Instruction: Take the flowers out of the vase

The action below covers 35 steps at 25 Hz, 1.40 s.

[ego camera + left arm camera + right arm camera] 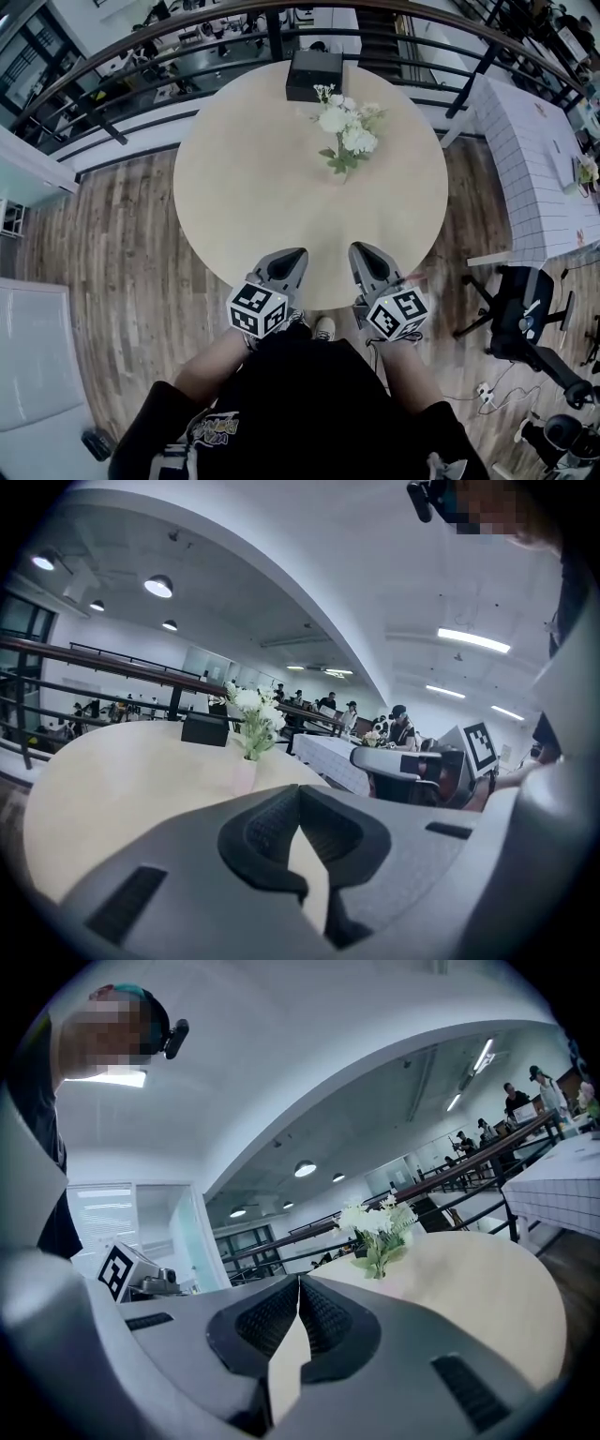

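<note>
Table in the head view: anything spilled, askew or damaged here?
Nothing stands out. The flowers stand upright in the vase on the table, with nothing spilled. A black box sits at the far edge. The left gripper and right gripper are shut and empty.

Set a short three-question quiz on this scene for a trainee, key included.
1. True or false: the left gripper and the right gripper both stand wide open.
2. Where are the flowers? A: in the vase on the round table. B: lying flat on the table. C: between one gripper's jaws.
3. Fill in: at the table's far edge, beyond the flowers, stands a black ___.
Key: 1 false, both are shut and empty. 2 A. 3 box.
</note>
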Tool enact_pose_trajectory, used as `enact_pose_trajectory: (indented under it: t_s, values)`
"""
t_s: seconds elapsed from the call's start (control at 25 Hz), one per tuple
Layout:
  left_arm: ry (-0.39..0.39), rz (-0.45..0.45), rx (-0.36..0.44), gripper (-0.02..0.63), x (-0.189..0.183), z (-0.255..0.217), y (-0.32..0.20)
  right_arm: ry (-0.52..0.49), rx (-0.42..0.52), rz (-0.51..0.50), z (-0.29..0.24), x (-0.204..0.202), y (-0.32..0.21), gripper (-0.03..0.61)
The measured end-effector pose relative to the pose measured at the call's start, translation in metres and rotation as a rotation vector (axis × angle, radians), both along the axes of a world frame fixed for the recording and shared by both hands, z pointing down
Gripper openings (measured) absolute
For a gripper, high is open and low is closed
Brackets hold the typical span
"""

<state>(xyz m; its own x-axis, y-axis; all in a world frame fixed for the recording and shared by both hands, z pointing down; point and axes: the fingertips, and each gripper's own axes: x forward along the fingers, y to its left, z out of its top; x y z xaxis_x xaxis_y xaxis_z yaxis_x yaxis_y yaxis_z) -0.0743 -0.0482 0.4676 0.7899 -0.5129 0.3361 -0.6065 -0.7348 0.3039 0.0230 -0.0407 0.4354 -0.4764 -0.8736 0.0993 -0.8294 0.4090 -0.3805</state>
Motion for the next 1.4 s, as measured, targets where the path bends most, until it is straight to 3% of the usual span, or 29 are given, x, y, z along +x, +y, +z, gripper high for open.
enact_pose_trajectory:
  t_s: [0.48, 0.68, 0.8, 1.4]
  values:
    - [0.036, 0.063, 0.001, 0.008, -0.025, 0.0, -0.055, 0.029, -0.013, 0.082, -0.002, -0.027, -0.052, 0.023]
    - [0.033, 0.084, 0.01, 0.008, -0.013, 0.009, -0.049, 0.042, -0.016, 0.105, 0.007, -0.014, -0.051, 0.026]
    - [0.037, 0.086, 0.015, 0.008, -0.015, 0.012, -0.055, 0.05, -0.02, 0.11, 0.008, -0.014, -0.058, 0.077]
    - [0.006, 0.02, 0.039, 0.011, -0.011, 0.029, -0.084, 0.085, -0.085, 0.105, 0.044, 0.016, -0.125, 0.181]
